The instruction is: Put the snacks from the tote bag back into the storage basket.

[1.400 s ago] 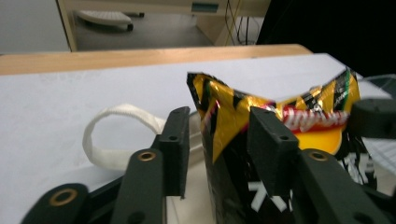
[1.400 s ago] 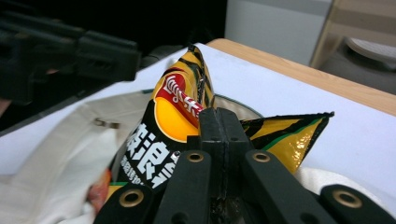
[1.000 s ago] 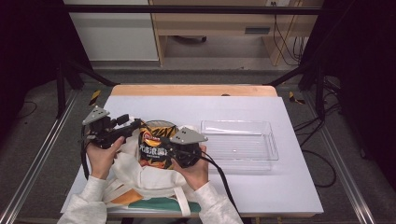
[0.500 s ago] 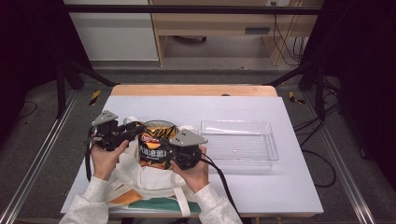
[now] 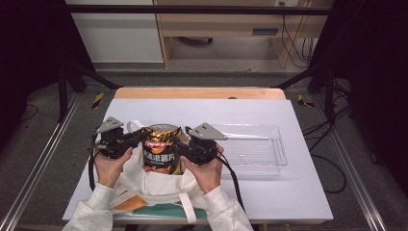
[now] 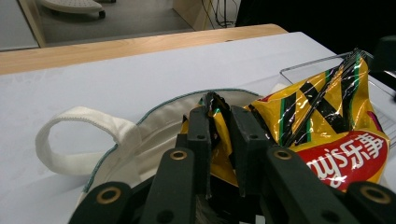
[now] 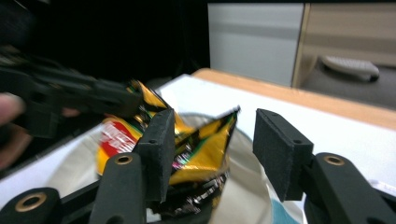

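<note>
Chip bag point(image 5: 161, 154) halfway out of tote bag point(image 5: 144, 185). Pinched at a corner by left gripper point(image 6: 219, 123), jaws just closing; right gripper point(image 7: 210, 140) just opening, released. Next: lift toward clear tray point(image 5: 260, 149).

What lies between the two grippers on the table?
The yellow chip bag, standing in the mouth of the white tote bag, lies between the left gripper and right gripper, seen from the high view.
</note>
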The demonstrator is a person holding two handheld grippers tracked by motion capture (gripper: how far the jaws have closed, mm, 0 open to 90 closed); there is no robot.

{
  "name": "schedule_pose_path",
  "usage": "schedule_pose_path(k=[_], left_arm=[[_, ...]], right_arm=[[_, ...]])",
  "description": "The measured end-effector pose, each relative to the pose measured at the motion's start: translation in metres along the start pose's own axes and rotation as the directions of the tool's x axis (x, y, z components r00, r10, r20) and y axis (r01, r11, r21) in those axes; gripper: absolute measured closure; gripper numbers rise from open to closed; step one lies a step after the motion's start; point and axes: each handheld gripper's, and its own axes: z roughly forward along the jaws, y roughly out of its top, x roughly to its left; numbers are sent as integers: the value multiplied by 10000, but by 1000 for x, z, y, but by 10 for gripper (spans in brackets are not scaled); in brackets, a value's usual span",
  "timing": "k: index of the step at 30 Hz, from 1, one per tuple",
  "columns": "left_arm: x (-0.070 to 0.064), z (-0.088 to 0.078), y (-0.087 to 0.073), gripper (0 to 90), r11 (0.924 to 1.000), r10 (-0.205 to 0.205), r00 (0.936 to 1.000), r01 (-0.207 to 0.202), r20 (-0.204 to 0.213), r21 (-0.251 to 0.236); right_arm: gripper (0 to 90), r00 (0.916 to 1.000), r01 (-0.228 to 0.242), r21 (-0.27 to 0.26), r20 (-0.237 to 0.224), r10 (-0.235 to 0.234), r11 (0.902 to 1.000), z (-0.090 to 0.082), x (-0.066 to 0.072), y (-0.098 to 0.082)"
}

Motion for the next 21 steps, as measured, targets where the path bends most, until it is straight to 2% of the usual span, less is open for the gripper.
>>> schedule_pose_path(k=[1,3,4,5,7,8,9,10,11,12,14,17,21], left_arm=[[-1,-2,0,798,10000,18,10000,-18,-24,3],[-2,-2,-1,800,10000,34,10000,-35,-46,-5],[-2,-3,-1,803,10000,36,10000,-36,-61,-7],[-3,-4,-2,808,10000,42,9999,-42,-99,-10],[-3,-5,-2,811,10000,36,9999,-36,-95,-15],[-4,-6,-2,812,10000,19,10000,-19,-96,-32],[-4,-6,-2,813,10000,19,10000,-19,-96,-32],[-5,-8,-2,814,10000,35,9999,-36,-155,-62],[-5,-8,-2,815,10000,35,9999,-36,-155,-62],[-5,-10,-2,815,9999,37,9999,-39,-128,-97],[-5,-13,-3,817,9998,40,10000,-41,-47,-190],[-5,-15,-2,818,9997,62,10000,-63,-31,-235],[-8,-24,2,821,9985,106,9999,-103,62,-542]], right_arm=[[509,10000,-2,381,46,1,9993,6,1,-4],[529,10000,-43,379,-18,43,9993,7,1,-6],[564,9998,-146,418,-132,152,9990,9,0,-7],[644,9982,-395,533,-421,418,9978,10,0,-6],[662,9981,-433,588,-404,457,9973,10,1,-6],[717,9979,-502,776,-379,533,9957,11,2,-4],[717,9979,-502,776,-379,533,9957,11,2,-4],[777,9972,-633,912,-336,666,9938,10,2,-4],[777,9972,-633,912,-336,666,9938,10,2,-4],[830,9979,-593,967,-185,614,9935,10,3,-3],[899,9977,-597,961,-270,625,9936,8,2,-2],[900,9976,-579,954,-317,612,9938,7,2,-1],[900,9970,-630,762,-411,662,9951,5,2,4]])
